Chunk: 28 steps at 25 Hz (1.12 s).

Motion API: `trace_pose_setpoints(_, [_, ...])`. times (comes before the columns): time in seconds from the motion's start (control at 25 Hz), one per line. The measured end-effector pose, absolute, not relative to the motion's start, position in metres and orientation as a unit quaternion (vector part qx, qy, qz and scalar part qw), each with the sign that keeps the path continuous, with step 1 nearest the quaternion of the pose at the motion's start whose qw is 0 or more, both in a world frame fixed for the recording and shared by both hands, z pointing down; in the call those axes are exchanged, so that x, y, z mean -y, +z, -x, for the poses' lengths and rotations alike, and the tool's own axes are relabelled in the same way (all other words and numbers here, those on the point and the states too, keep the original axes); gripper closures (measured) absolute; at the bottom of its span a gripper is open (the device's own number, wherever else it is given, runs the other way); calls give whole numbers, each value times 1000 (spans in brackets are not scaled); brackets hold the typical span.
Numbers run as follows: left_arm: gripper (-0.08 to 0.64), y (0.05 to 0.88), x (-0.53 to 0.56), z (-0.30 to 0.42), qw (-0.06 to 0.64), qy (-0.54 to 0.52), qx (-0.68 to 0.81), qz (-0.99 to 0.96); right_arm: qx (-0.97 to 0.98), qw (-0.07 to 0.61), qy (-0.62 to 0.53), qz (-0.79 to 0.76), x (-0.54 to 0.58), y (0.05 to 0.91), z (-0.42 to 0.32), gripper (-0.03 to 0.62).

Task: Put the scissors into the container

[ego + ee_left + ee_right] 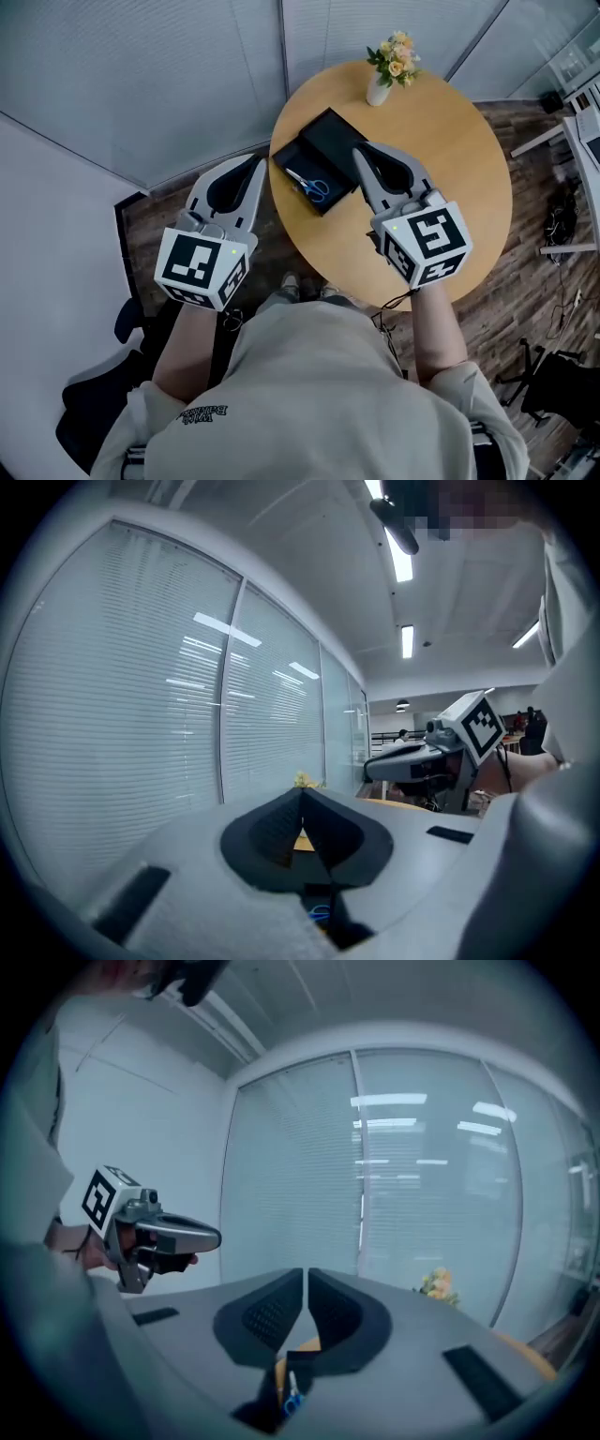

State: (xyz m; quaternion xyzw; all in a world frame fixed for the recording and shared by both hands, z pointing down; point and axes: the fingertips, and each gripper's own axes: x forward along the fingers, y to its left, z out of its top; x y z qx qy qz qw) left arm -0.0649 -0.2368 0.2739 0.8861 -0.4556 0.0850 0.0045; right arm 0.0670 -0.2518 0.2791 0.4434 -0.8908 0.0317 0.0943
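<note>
Holding both claws closed and empty, I see the left claw (pixel 255 167) off the counter's (pixel 450 159) 9 o'clock edge and the right claw (pixel 360 155) over it. The scissors (pixel 314 186) lie in the container (pixel 328 136) between them.

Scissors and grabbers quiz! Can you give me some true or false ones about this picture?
The scissors have red handles. False: they are blue.
The right gripper holds the scissors. False: its jaws are shut on nothing.
A vase of flowers stands on the table. True.
The left gripper is shut and empty. True.
The table is square. False: it is round.
</note>
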Motion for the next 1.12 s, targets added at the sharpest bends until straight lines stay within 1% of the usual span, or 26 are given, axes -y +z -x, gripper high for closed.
trace_pose_setpoints(0.08, [538, 268, 235, 60, -29, 102, 456, -884, 880, 74, -12, -468, 244, 255, -77, 552])
trace_pose_setpoints(0.16, [538, 265, 232, 52, -56, 117, 450, -884, 875, 45, -31, -482, 234, 234, -86, 553])
trace_pose_setpoints(0.28, [538, 259, 223, 43, -74, 116, 442, -887, 870, 19, -55, -490, 218, 211, -96, 553])
trace_pose_setpoints(0.44, [538, 244, 209, 34, -60, 90, 444, -889, 865, 15, -85, -494, 197, 199, -104, 554])
trace_pose_setpoints(0.68, [538, 246, 196, 37, -65, 86, 452, -885, 864, -7, -49, -502, 180, 212, -115, 552])
trace_pose_setpoints(0.92, [538, 264, 186, 39, -37, 100, 452, -886, 866, 11, -26, -499, 174, 232, -115, 555])
trace_pose_setpoints(1.12, [538, 269, 189, 39, -38, 99, 452, -886, 868, 8, -13, -497, 178, 236, -119, 555])
